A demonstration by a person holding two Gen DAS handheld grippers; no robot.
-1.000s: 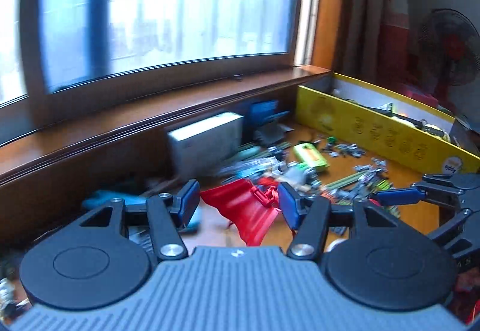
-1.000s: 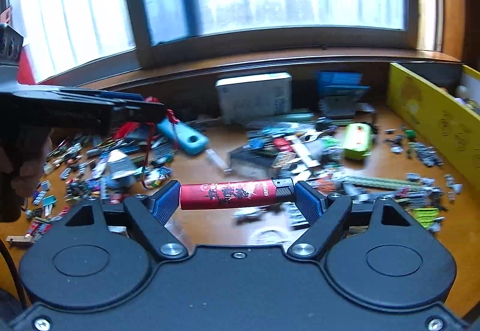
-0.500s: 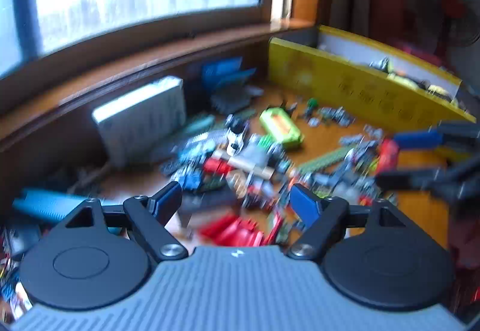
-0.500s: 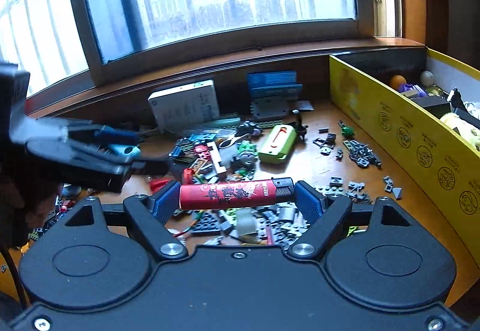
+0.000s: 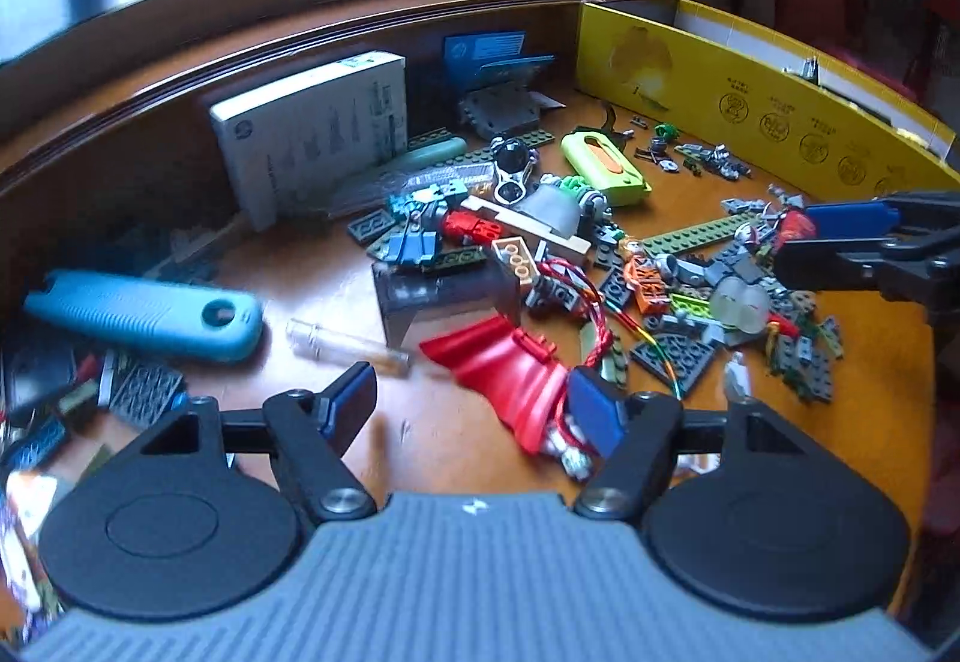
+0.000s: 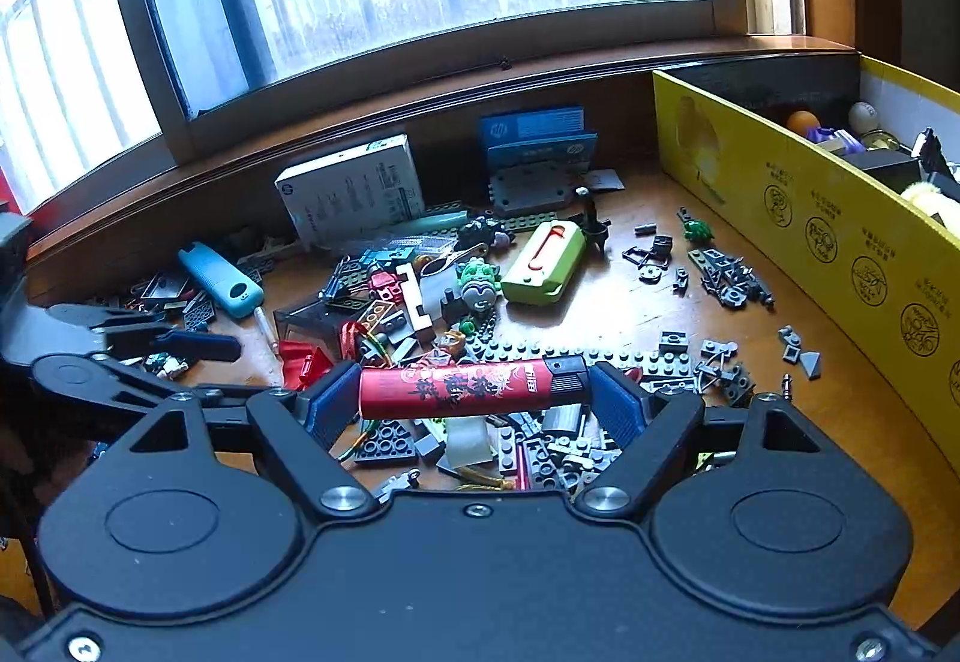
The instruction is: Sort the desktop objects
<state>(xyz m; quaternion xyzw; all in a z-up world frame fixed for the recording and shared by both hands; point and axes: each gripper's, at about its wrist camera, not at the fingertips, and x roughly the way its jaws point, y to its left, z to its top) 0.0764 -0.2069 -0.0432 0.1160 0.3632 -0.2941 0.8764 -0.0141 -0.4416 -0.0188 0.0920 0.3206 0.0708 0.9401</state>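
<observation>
Right gripper (image 6: pixel 474 401): clenched endwise on a red lighter (image 6: pixel 462 389) with a black cap, held crosswise between the blue pads at lower centre of the right wrist view, above a heap of grey toy bricks (image 6: pixel 540 446). Left gripper (image 5: pixel 474 407): jaws apart and just been narrowing, nothing pressed between the pads; its right pad lies against the edge of a red plastic piece (image 5: pixel 510 368) on the wooden desk (image 5: pixel 336 278), lower centre of the left wrist view. Teal case (image 5: pixel 144 314): flat on the desk, left of frame. Clear tube (image 5: pixel 345 347): just beside the teal case, right of it. White box (image 5: pixel 318 134): upright against the back ledge, upper centre. Green case (image 5: pixel 606 170): flat, right of centre, near the brick pile. Yellow cardboard box (image 6: pixel 822 236): along the right edge, holding balls and small items. Blue cards (image 6: pixel 537 137): propped at the back, right of the white box.
</observation>
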